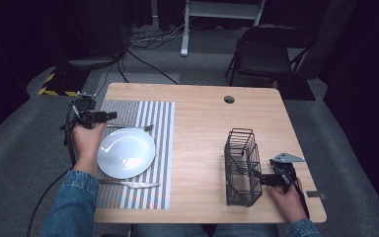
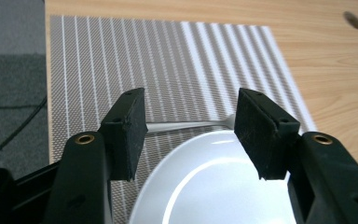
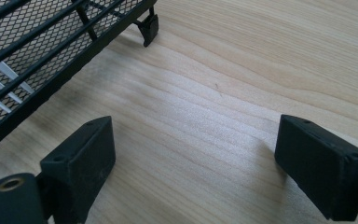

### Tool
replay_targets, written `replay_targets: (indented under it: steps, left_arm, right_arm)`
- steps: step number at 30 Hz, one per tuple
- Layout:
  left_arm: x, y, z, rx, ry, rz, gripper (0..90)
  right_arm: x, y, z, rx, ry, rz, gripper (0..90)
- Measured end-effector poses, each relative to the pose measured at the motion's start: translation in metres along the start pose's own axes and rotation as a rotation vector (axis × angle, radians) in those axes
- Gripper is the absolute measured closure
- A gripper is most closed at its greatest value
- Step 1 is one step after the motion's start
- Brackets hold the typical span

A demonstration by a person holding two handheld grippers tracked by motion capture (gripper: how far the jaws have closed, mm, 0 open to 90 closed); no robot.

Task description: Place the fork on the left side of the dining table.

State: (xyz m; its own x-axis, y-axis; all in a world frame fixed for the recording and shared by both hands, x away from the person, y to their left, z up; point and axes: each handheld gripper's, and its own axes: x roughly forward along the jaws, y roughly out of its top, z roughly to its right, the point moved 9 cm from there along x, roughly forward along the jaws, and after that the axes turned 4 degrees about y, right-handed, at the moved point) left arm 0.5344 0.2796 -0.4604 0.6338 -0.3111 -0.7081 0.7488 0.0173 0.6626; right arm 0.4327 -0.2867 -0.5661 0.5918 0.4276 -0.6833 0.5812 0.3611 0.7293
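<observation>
Both grippers' jaws stand apart, empty, over a wooden table; striped placemat, grey carpet around.

blue, seemingly denim sleeves

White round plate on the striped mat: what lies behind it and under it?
Behind the white round plate lies a silver fork on the grey striped placemat. The placemat is also under the plate; whatever else the plate covers cannot be seen.

grey carpet floor surrounds the wooden tabletop; a black folding chair and white desk frame stand behind in dim light, cables trailing nearby.
</observation>
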Motion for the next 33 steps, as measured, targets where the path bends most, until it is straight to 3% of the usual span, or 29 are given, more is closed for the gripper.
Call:
replay_targets:
  steps: [15, 22, 33]
  left_arm:
    - [-0.064, 0.005, 0.071, 0.134, -0.042, 0.105, 43.2]
    - [-0.09, -0.002, 0.109, 0.192, -0.155, 0.167, 41.5]
    - [-0.102, -0.031, 0.167, 0.321, -0.23, 0.186, 39.7]
  right_arm:
    - [0.0, 0.0, 0.0, -0.015, 0.019, 0.001, 12.6]
    - [0.0, 0.0, 0.0, -0.015, 0.017, -0.001, 12.5]
    - [0.0, 0.0, 0.0, -0.014, 0.016, -0.001, 12.5]
